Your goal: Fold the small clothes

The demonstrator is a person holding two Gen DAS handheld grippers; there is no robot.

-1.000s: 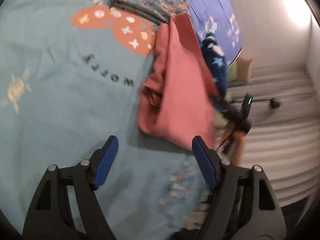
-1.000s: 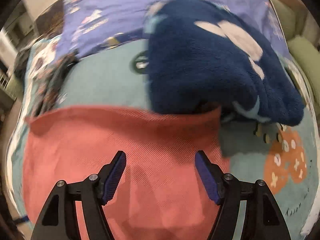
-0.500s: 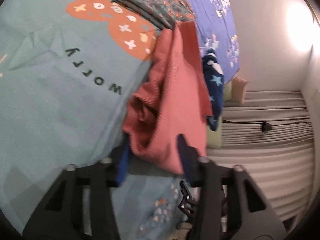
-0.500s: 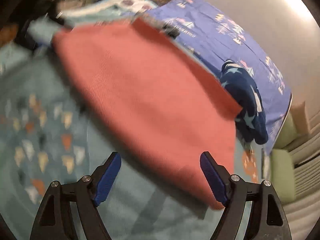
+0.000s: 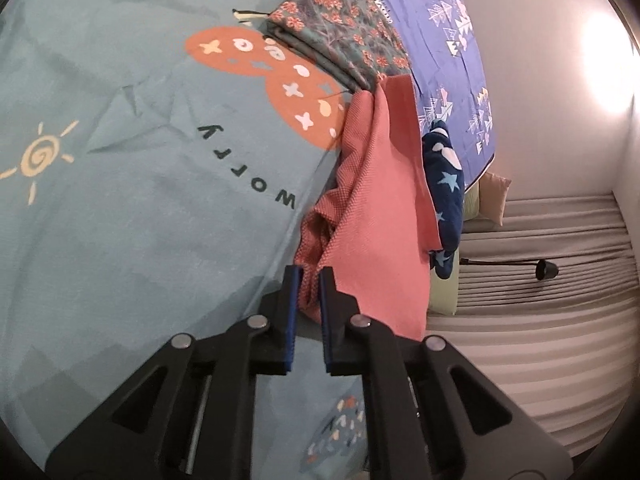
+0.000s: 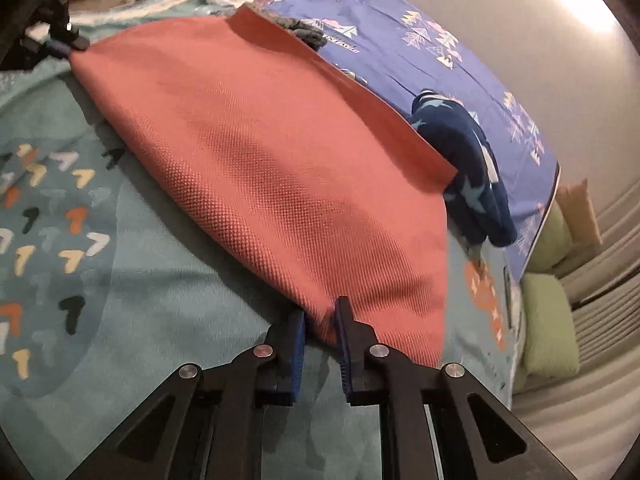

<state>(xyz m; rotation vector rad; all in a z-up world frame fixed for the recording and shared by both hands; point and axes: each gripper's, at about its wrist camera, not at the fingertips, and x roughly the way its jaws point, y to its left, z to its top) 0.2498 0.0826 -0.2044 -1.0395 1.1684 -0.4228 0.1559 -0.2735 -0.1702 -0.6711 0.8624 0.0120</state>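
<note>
Left wrist view: my left hand-held gripper (image 5: 309, 280) is clamped on a bunched corner of the coral cloth (image 5: 380, 208), which stretches away above the teal bedspread (image 5: 120, 160).
Right wrist view: my right hand-held gripper (image 6: 322, 320) pinches the cloth's (image 6: 260, 152) near edge, its fingers nearly together; the fabric spreads ahead, with the navy star garment (image 6: 464, 160) beside its right edge.
</note>
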